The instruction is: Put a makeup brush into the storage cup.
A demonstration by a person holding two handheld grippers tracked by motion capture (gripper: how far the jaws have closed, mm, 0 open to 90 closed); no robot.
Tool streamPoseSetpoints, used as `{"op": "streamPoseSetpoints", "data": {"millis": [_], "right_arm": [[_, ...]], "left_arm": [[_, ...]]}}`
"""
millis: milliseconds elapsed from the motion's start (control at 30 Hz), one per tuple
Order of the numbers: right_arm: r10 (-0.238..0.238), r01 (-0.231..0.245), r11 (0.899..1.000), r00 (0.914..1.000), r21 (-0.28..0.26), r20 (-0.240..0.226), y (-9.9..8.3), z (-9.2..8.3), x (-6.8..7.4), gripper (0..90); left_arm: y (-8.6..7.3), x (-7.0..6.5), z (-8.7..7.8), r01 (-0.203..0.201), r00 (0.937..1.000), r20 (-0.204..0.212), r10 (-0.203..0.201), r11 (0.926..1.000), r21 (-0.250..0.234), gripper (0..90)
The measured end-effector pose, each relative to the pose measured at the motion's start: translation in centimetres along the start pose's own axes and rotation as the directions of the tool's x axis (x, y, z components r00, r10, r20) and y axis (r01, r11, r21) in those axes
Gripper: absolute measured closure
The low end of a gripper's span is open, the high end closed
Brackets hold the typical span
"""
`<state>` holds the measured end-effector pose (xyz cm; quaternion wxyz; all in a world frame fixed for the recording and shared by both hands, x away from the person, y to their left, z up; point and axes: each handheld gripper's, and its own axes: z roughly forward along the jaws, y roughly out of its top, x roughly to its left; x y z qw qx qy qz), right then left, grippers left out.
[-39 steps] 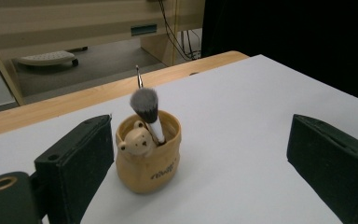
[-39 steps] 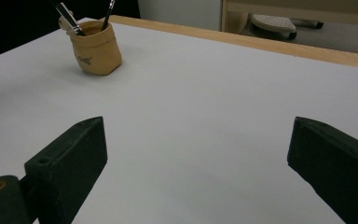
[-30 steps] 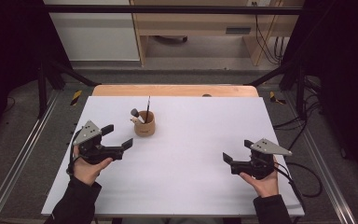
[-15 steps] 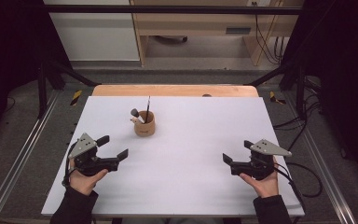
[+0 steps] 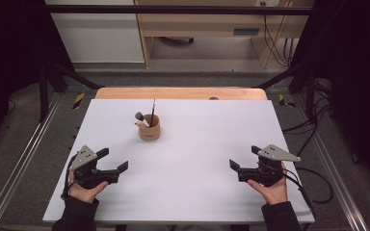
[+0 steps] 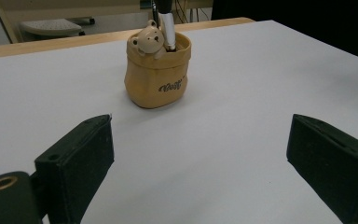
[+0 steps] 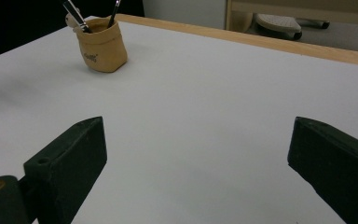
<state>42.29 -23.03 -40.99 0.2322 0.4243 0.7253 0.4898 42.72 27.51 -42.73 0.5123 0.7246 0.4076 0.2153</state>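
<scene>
A tan pen cup (image 5: 149, 129) stands left of centre on the white table top (image 5: 197, 139); a dark pen (image 5: 152, 111) and a brush stick up out of it. In the left gripper view the cup (image 6: 157, 74) carries a small bear figure (image 6: 150, 41) on its rim and stands straight ahead of the jaws. My left gripper (image 5: 113, 160) rests open near the front left corner, well short of the cup, holding nothing. My right gripper (image 5: 244, 157) is open and empty at the front right. From the right gripper view the cup (image 7: 101, 45) is far off at the upper left.
A wooden strip (image 5: 180, 93) runs along the table's far edge. Metal rails (image 5: 24, 159) flank both sides, and cables (image 5: 313, 175) trail off to the right. White surface lies between the two grippers.
My left gripper has drawn back toward the person and the front left corner, away from the cup. The right gripper and the cup have stayed put.
</scene>
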Motion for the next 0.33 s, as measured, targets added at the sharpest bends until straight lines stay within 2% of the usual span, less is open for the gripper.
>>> {"op": "streamPoseSetpoints", "data": {"millis": [100,333], "right_arm": [[0.002,-0.002,1.000,1.0000,0.000,0.000,-0.01,0.01,0.01,5.3],[0.003,-0.003,1.000,1.0000,0.003,0.000,-0.02,0.01,0.07,5.5]], "left_arm": [[-0.01,0.19,-0.11,0.013,0.9999,0.001,-0.013,0.9999,-0.006,6.7],[-0.10,0.23,-0.04,0.005,1.0000,-0.004,-0.005,1.0000,0.004,6.6]]}}
